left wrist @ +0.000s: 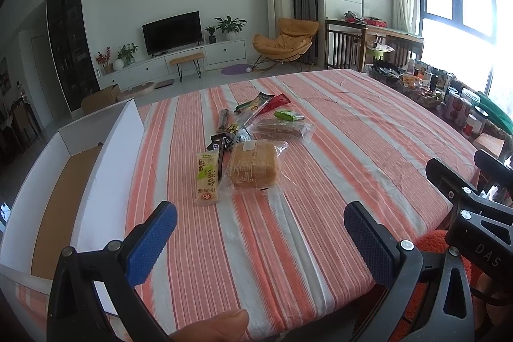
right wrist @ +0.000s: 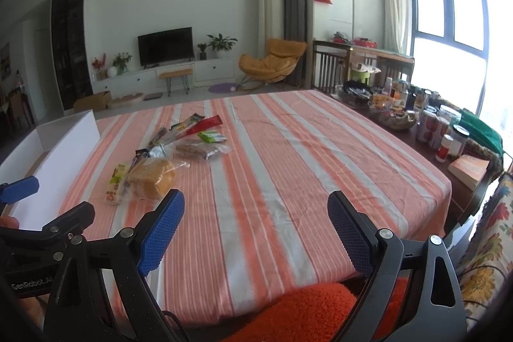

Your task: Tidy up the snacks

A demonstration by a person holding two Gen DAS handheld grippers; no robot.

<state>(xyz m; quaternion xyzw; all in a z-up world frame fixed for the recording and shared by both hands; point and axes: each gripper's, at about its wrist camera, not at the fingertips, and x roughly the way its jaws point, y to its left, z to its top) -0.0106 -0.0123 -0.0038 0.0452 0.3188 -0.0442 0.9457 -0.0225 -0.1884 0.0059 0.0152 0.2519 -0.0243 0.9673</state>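
The snacks are lying in a loose pile on the striped tablecloth, with the wrapped bread nearest and the white box standing to their left. I am holding my left gripper and right gripper above the cloth, short of the pile, fingers spread wide and gripping nothing.

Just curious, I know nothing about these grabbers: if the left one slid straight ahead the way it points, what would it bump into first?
Probably the wrapped bread; the left gripper is open, with only striped tablecloth between, though depth is unclear.
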